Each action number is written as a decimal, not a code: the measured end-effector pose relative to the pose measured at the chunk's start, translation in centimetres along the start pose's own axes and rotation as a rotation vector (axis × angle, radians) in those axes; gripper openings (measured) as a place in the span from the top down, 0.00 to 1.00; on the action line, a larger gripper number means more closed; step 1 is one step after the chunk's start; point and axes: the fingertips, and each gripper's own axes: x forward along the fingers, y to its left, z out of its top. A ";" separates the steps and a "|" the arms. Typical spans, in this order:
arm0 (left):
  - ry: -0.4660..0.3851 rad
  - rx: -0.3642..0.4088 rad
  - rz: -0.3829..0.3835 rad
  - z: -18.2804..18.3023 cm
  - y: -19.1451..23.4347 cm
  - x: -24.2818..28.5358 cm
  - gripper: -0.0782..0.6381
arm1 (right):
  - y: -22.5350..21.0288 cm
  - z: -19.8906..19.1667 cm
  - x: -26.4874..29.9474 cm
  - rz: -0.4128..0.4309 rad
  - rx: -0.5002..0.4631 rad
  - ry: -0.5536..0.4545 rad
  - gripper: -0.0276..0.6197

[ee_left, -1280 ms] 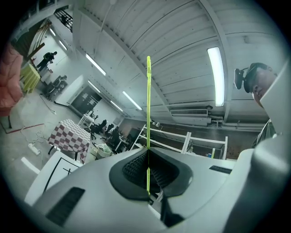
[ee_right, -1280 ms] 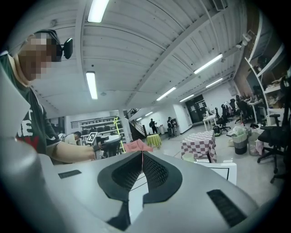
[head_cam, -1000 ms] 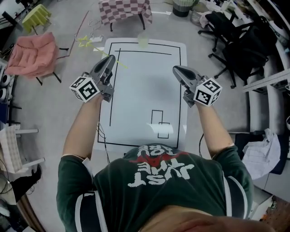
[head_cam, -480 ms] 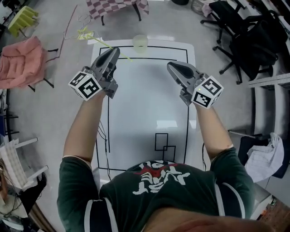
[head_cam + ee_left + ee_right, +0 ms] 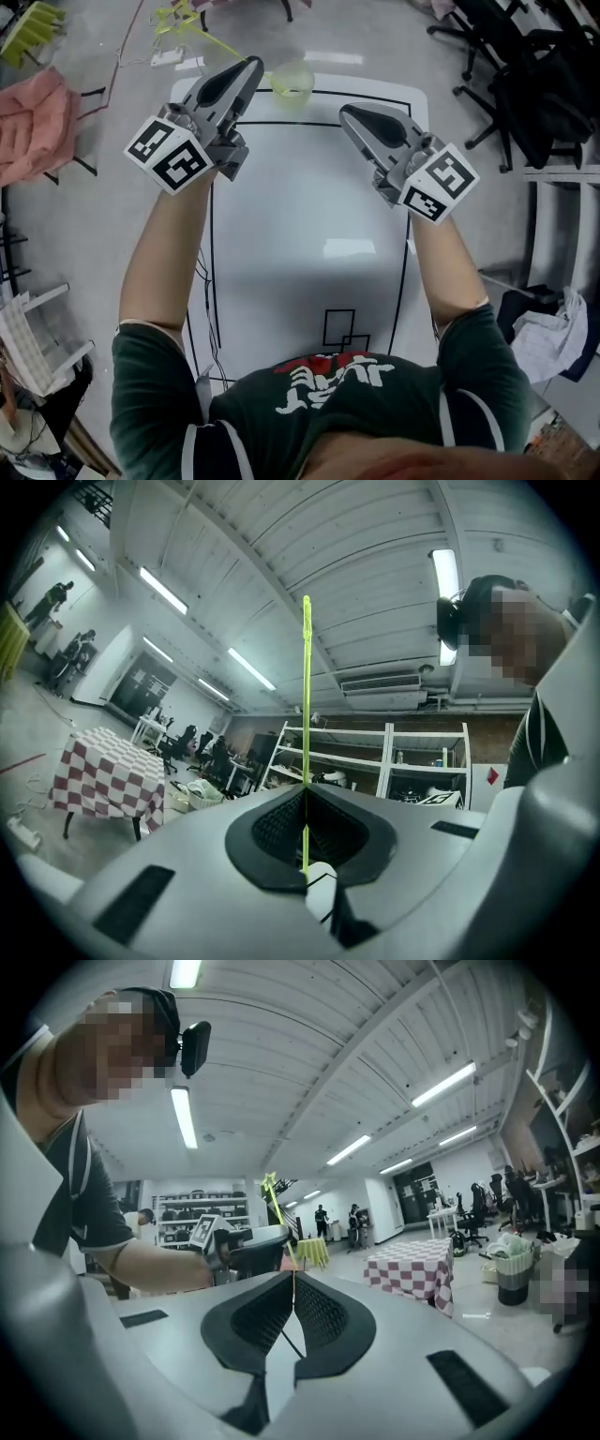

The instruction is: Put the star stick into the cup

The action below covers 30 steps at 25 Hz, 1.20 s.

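Two forearms reach forward over the tabletop. Left gripper jaws clamp the tilted star stick, just beside the cup. Right gripper jaws closed, empty. Shirt print unreadable.

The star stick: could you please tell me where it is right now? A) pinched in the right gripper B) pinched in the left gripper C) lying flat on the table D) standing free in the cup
B: the left gripper has its jaws shut on the star stick, which pokes straight up out of them. The right gripper is shut with nothing in it.
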 end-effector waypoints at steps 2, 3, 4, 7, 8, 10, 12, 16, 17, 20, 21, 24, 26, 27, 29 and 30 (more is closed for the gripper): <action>0.015 0.028 -0.008 -1.0 0.5 0.9 0.88 | -1.0 -0.5 0.0 -0.014 -0.002 -0.004 0.91; 0.025 0.039 -0.009 -1.6 0.8 1.4 0.88 | -1.4 -0.9 0.0 -0.020 0.002 -0.004 0.91; 0.034 0.049 -0.009 -2.2 1.1 1.7 0.88 | -1.8 -1.2 0.0 -0.025 0.007 -0.002 0.91; 0.057 0.085 -0.010 -3.6 1.7 2.4 0.88 | -2.5 -2.3 0.2 -0.022 0.018 0.004 0.91; 0.064 0.101 -0.013 -4.0 1.8 2.5 0.88 | -2.6 -2.6 0.2 -0.017 0.017 0.006 0.91; 0.083 0.126 -0.022 -4.6 1.9 2.7 0.88 | -2.4 -3.2 0.4 -0.006 0.010 0.013 0.91; 0.102 0.130 -0.022 -5.2 2.4 2.6 0.88 | -2.2 -3.7 0.7 0.001 0.002 0.024 0.91; 0.134 0.147 -0.006 -6.5 3.5 2.6 0.88 | -1.9 -4.7 1.7 0.015 0.016 0.025 0.91; 0.139 0.155 -0.006 -6.9 3.6 2.7 0.88 | -1.9 -4.9 1.8 0.019 0.018 0.022 0.91; 0.147 0.165 -0.008 -7.7 3.3 3.2 0.88 | -1.9 -5.4 1.6 0.027 0.013 0.025 0.91; 0.147 0.168 -0.010 -7.8 3.2 3.3 0.88 | -1.9 -5.5 1.5 0.028 0.011 0.029 0.91; 0.147 0.173 -0.019 -7.6 3.2 3.5 0.88 | -1.9 -5.4 1.9 0.032 0.012 0.035 0.90; 0.157 0.178 -0.023 -7.7 3.1 3.5 0.88 | -1.8 -5.4 2.0 0.036 0.018 0.035 0.91; 0.164 0.180 -0.025 -7.8 3.1 3.5 0.88 | -1.7 -5.4 2.0 0.038 0.020 0.034 0.90; 0.175 0.183 -0.031 -8.1 3.0 3.6 0.88 | -1.7 -5.4 1.9 0.039 0.021 0.032 0.91; 0.179 0.184 -0.036 -8.3 3.0 3.6 0.88 | -1.7 -5.4 1.9 0.039 0.021 0.031 0.91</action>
